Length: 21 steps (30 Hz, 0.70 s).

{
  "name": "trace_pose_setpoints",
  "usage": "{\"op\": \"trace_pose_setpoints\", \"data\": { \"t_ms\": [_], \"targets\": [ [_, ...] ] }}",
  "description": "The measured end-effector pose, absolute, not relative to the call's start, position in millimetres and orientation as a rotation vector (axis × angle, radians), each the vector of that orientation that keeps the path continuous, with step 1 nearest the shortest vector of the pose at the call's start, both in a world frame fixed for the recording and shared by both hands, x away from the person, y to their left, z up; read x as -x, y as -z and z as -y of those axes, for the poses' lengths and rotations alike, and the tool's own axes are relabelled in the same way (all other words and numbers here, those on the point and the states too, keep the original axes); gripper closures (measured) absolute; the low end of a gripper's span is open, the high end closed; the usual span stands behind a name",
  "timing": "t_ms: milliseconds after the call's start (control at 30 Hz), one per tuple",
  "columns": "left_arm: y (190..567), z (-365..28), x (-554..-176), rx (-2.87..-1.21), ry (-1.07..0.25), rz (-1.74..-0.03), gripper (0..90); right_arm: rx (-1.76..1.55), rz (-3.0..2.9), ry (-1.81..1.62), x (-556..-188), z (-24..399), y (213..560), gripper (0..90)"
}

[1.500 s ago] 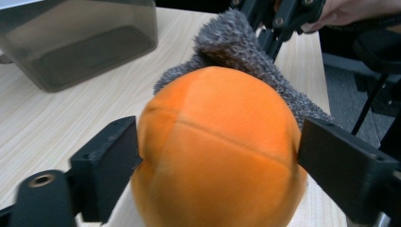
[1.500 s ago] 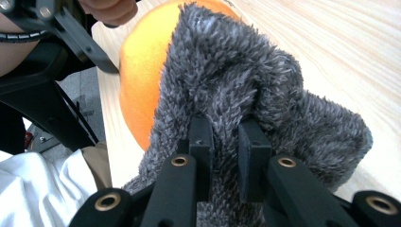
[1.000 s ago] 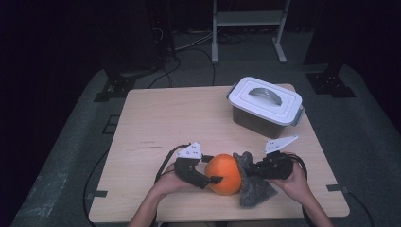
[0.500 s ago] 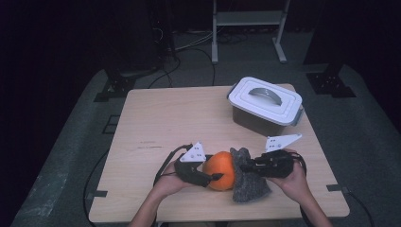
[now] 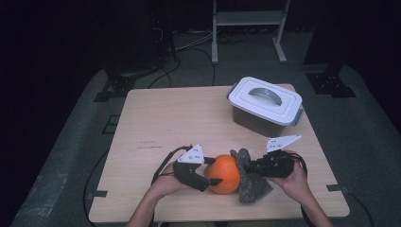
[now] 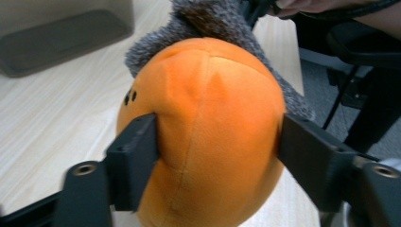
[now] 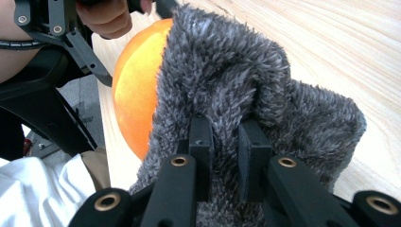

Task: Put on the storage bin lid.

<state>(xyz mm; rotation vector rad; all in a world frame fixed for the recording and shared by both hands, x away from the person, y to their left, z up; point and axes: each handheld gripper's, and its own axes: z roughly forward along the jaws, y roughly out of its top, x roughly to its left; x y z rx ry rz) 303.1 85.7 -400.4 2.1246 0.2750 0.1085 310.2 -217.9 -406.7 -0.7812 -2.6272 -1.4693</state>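
Sitting near the front edge of the counter (image 5: 156, 118), the orange plush ball (image 5: 226, 173) lies between the two hands, touching the grey fuzzy cloth (image 5: 250, 182) on its right side. The left gripper (image 5: 208, 178) reaches the ball from the left; the left gripper view brings its two black jaws close, one on each flank of the orange plush ball (image 6: 203, 137), the left one dented into the plush and the right one against the fabric. Those jaws have just been opening, with the ball between them, yet they hold contact on both sides. That view also reveals two small dark dots on the ball's skin and the cloth (image 6: 222, 23) rising behind it.

The right gripper (image 5: 249, 166) comes in from the right. Its own view shows what the high view cannot: the jaws pressed nearly together, pinching a fold of the grey fuzzy cloth (image 7: 246, 94), with the ball (image 7: 137, 90) just behind the cloth.

From above, a lidded white bin (image 5: 265, 105) stands at the far right of the counter, well apart from the hands. The left and middle of the counter give open room, while the ball and cloth lie close to the near edge.
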Motion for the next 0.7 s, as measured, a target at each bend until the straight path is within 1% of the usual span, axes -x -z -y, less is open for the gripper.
{"op": "trace_pose_setpoints", "data": {
  "t_ms": [100,167,233,267,333,433,533,700],
  "targets": [
    [405.4,-83.4,-307.2,-2.127,-0.106,-0.305,11.5,0.774,2.618,1.461,-311.1,218.7,408.1,77.9],
    [411.3,-82.2,-310.5,-2.129,-0.048,-0.322,11.0,0.773,2.612,1.458,-311.4,219.2,409.0,77.9],
    [415.5,-82.2,-310.1,-2.127,-0.018,-0.315,16.9,0.768,2.605,1.451,-312.1,219.7,410.4,77.9],
    [415.7,-82.6,-308.8,-2.133,-0.029,-0.3,22.0,0.766,2.6,1.441,-312.6,220.1,411.4,77.9],
    [414.5,-83.6,-307.4,-2.136,-0.045,-0.292,28.0,0.767,2.579,1.433,-314.2,221.9,414.2,78.0],
    [412.9,-84.7,-306.4,-2.134,-0.053,-0.288,34.7,0.796,2.583,1.397,-317.4,225.0,418.5,77.9],
    [406.8,-85.0,-305.1,-2.137,-0.06,-0.29,36.1,0.814,2.593,1.406,-316.4,229.9,414.8,77.6],
    [397.4,-81.2,-299.2,-2.16,-0.086,-0.267,38.4,0.766,2.566,1.559,-305.6,232.7,387.8,77.9]
  ]
}}
